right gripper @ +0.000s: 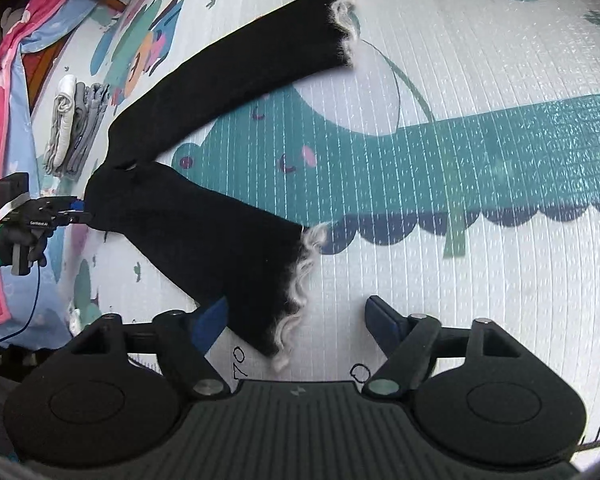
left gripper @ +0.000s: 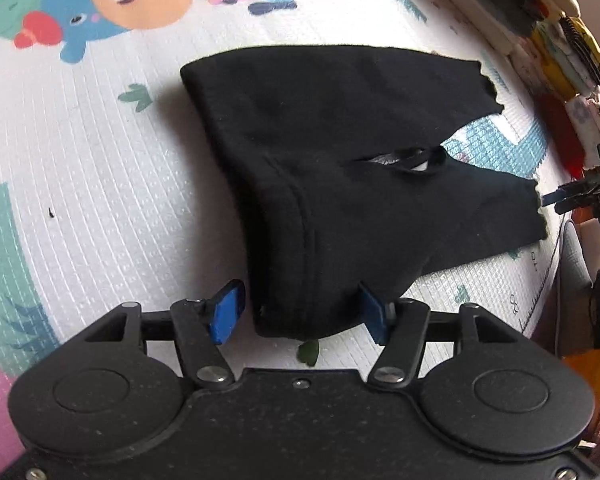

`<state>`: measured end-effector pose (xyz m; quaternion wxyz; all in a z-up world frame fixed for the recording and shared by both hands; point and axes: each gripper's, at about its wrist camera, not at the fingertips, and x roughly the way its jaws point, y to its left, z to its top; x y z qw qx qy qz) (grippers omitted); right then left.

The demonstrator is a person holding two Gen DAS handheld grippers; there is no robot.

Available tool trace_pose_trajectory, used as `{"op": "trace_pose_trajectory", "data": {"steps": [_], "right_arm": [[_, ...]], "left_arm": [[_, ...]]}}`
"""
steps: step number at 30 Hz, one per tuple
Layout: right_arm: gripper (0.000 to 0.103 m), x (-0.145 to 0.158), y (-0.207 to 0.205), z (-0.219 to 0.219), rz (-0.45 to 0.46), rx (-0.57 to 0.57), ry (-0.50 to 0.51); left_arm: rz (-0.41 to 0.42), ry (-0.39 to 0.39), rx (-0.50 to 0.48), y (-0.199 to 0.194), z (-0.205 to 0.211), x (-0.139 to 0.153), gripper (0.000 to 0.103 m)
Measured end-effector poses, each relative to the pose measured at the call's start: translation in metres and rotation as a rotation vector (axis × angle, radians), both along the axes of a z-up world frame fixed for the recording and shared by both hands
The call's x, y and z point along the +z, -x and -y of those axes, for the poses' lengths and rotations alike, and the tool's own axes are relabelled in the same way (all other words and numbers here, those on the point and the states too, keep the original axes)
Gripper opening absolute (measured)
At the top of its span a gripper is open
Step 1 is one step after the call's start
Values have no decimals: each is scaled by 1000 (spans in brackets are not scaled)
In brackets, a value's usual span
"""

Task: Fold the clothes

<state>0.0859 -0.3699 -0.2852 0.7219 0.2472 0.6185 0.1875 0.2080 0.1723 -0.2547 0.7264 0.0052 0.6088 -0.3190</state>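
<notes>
Black frayed-hem shorts (left gripper: 340, 160) lie flat on the cartoon play mat (left gripper: 80, 160), their two legs spread apart. The waistband corner sits between the blue pads of my left gripper (left gripper: 300, 314), which is open; the left pad stands clear of the cloth. In the right wrist view the near leg of the shorts (right gripper: 204, 232) ends in a white-fringed hem between the jaws of my right gripper (right gripper: 296, 320), open wide, with the hem close to its left pad. Across the garment, a gloved hand holds the left gripper (right gripper: 74, 210). The right gripper (left gripper: 552, 200) shows at the far leg.
A stack of folded clothes (left gripper: 540, 40) lines the mat's far right edge. Folded white and grey pieces (right gripper: 74, 128) lie beyond the waistband, beside a pink and blue blanket (right gripper: 4, 80). The mat (right gripper: 460, 160) stretches to the right of the legs.
</notes>
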Motion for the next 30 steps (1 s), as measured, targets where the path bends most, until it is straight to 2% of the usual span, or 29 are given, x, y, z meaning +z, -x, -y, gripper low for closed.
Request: {"op": "trace_pose_trajectory", "data": {"steps": [3,5,6,7,8,9,10,12,13,15,18,20,22,23,24,25,26,28,30], "right_arm": [[70,3,9,-12,53,-26,75],[70,4,14,-21,104,8,94],[64,5,17,-26,131,27,101],[40,5,18,-28,143,48,81],[31,4,18,-34,146,73,73],[31,2,18,-40,148,84,79],[31,-1,18,-46,150,91,85],[22,-4,15,-44,148,72,70],[3,-7,12,-39,123,64,50],[3,-6,6,-19,71,34,5],[3,14,-1,23,69,-18,-38],[3,23,-6,47,53,-22,-49],[5,17,-13,49,4,31,23],[10,14,-15,46,-3,57,81],[11,11,-16,42,1,87,132],[15,10,-17,38,0,108,145],[38,11,-17,33,12,125,156],[64,16,-16,23,49,157,184],[64,21,-14,10,102,213,246]], "left_arm": [[14,8,32,3,3,-7,60],[25,1,49,5,5,-9,59],[29,-7,59,6,6,-8,56],[29,-10,73,6,5,-7,53],[28,-13,87,6,4,-6,48],[14,-3,98,5,2,-7,37],[1,8,108,5,0,-7,33],[-28,18,103,6,1,-7,25],[-42,23,96,7,2,-6,25],[-99,37,99,9,5,-3,23],[-201,132,158,14,3,5,22],[-246,146,153,19,7,4,24],[-258,67,106,26,17,-4,38],[-258,20,96,28,20,-9,54],[-251,9,90,28,21,-8,54],[-244,-1,84,28,21,-7,54],[-236,-12,79,28,21,-6,55],[-172,-21,69,26,19,4,55],[-137,-2,119,21,13,8,55]]}}
